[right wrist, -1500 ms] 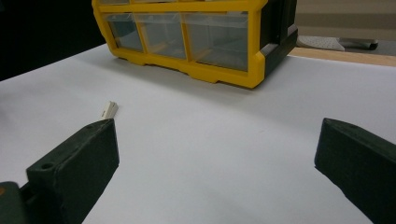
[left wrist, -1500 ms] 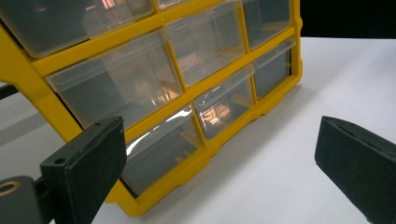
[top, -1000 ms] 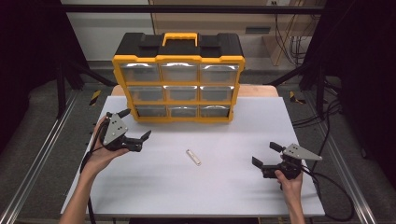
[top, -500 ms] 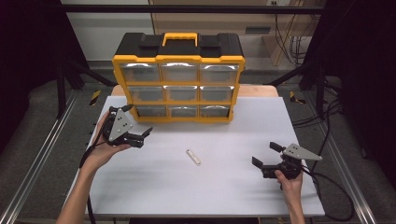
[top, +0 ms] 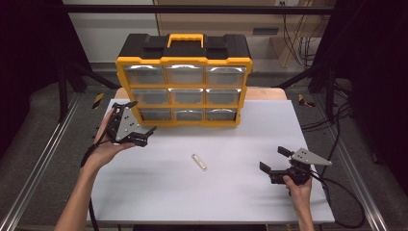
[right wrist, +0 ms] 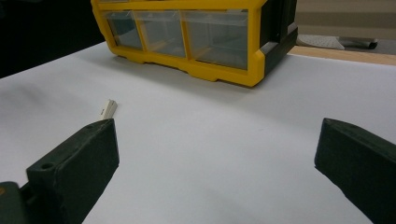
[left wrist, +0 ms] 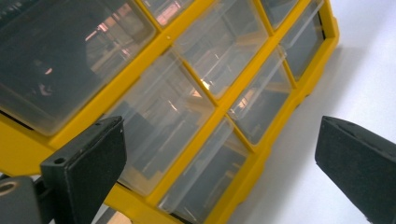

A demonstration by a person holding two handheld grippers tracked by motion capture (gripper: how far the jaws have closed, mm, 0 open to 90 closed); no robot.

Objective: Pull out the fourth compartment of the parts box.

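The right gripper [right wrist: 217, 175] sits low over the white table [right wrist: 224, 154], its two black jaws set wide apart with nothing between them. A small pale stick [right wrist: 109, 108] lies flat on the table just beyond the left jaw, apart from it. Farther back stands a yellow drawer cabinet [right wrist: 201, 37] with a black side; three clear drawers of its bottom row show, all shut. Behind the table's white surface a wooden edge [right wrist: 345, 56] is visible, with a dark floor beyond at left.
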